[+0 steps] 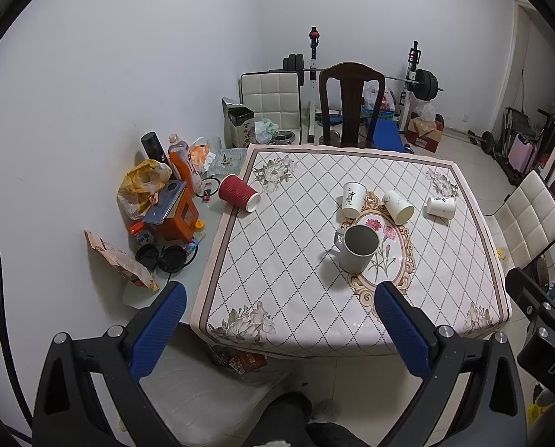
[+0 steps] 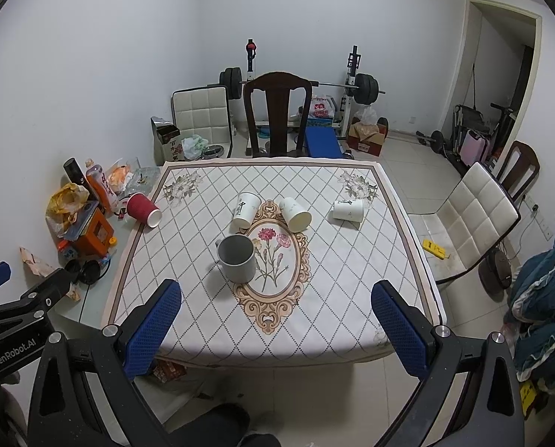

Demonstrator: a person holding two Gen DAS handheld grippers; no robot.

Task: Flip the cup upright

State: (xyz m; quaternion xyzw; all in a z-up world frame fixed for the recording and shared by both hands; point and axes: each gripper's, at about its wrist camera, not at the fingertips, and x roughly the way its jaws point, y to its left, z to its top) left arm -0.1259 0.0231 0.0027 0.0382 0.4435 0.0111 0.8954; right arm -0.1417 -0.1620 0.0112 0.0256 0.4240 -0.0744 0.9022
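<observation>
Both jaws apart, short of table (image 2: 400, 260) edge; mug (image 2: 237, 259) upright mid-table.

Near table edge: I see bare quilted tablecloth (image 2: 314, 316) between both open grippers and the cups, nothing in the way.
Centre: upright grey ceramic mug (image 2: 237, 259) stands first in my line, handle to the left.
Behind mug: three white paper cups lying on their sides, left one (image 2: 244, 209), middle one (image 2: 295, 214), right one (image 2: 348, 209), with gaps between them.
Left edge: red ribbed paper cup (image 2: 143, 209) on its side, just beside a clutter pile (image 2: 87, 223).
Far side: dark wooden chair (image 2: 277, 111) against the table.
Right edge: cloth bare, white padded chair (image 2: 474, 216) beside the table.
</observation>
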